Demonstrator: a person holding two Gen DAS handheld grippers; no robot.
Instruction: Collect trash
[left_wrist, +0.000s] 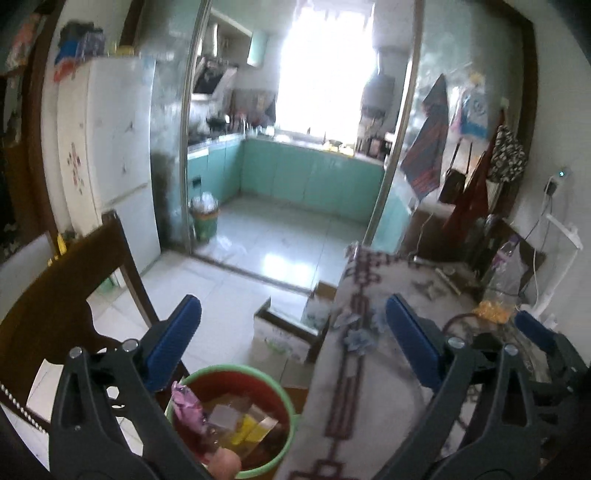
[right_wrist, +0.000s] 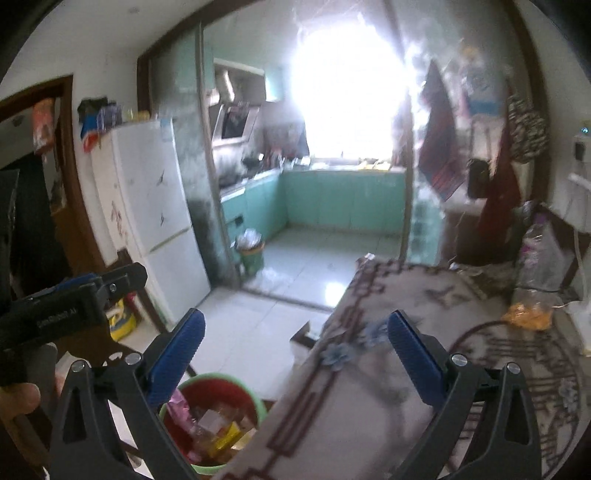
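A round bin with a green rim (left_wrist: 292, 417) and a red inside stands on the floor beside the table, low in both views (right_wrist: 260, 406). It holds a pink wrapper (left_wrist: 188, 406), yellow scraps (left_wrist: 251, 430) and other packaging. My left gripper (left_wrist: 293, 343) hangs above the bin and the table edge, open, with nothing between its blue pads. My right gripper (right_wrist: 295, 354) is open and empty too, over the same table corner. One of its fingers (left_wrist: 532, 328) shows at the right of the left wrist view.
The table (left_wrist: 373, 387) wears a patterned cloth, with a bag of orange items (left_wrist: 495, 310) at its far end. A dark wooden chair (left_wrist: 55, 314) stands left of the bin and an open cardboard box (left_wrist: 284, 332) lies on the floor beyond it. A white fridge (left_wrist: 118, 155) and a green kitchen bin (left_wrist: 205, 218) stand farther off.
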